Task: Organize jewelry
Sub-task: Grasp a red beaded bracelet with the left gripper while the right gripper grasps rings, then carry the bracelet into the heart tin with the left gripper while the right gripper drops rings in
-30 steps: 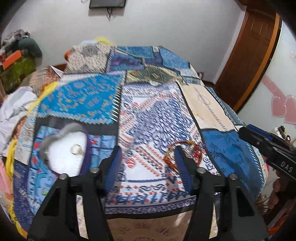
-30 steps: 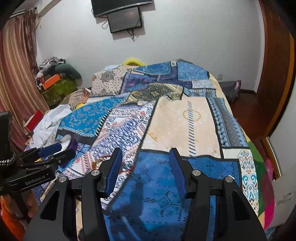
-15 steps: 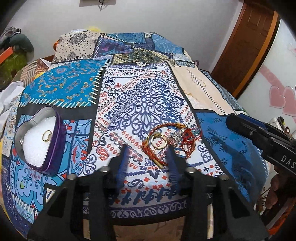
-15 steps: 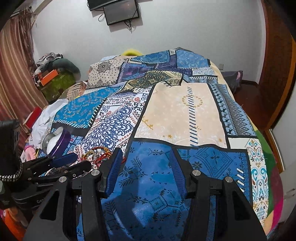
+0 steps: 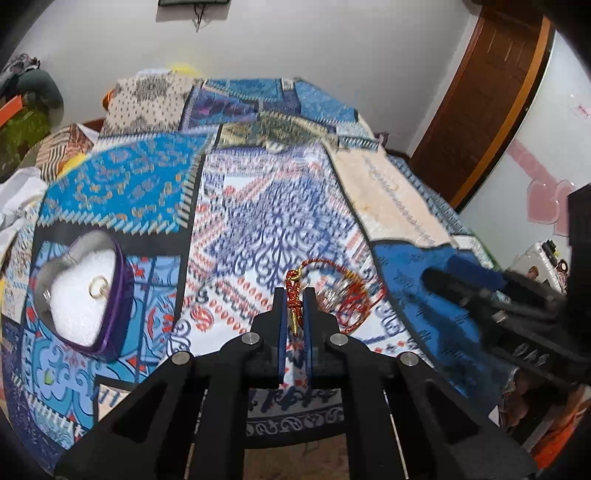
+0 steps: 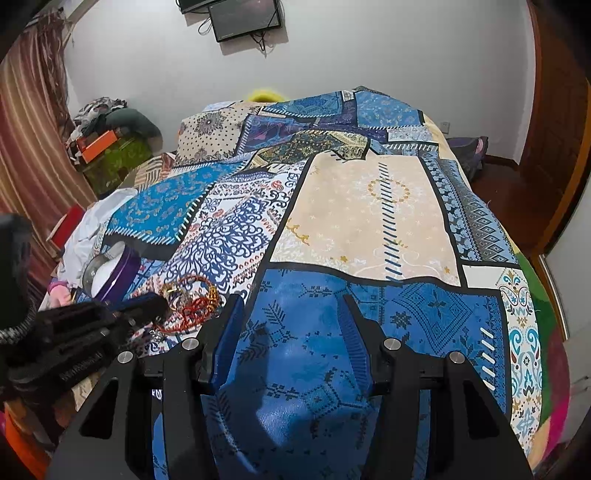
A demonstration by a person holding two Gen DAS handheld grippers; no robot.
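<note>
A red and gold cord bracelet (image 5: 293, 295) is pinched between the blue pads of my left gripper (image 5: 294, 295), which is shut on it. Its loop trails right to a tangle of bangles (image 5: 345, 293) on the patterned bedspread (image 5: 258, 221). At the left lies a heart-shaped purple box (image 5: 83, 288) with white padding and a gold ring (image 5: 98, 286) in it. My right gripper (image 6: 291, 306) hovers open over a blue patch, nothing between its fingers. In the right wrist view the left gripper (image 6: 157, 302) meets the jewelry pile (image 6: 192, 301), with the box (image 6: 114, 275) behind.
The bedspread (image 6: 369, 206) covers the whole bed. White cloth (image 6: 92, 225) and clutter (image 6: 107, 144) lie at the bed's left side. A wooden door (image 5: 487, 92) stands at the right, and a screen (image 6: 243, 14) hangs on the far wall.
My left gripper has closed from open onto the red and gold bracelet. The right gripper stays open and has tilted a little further over the blue patch.
</note>
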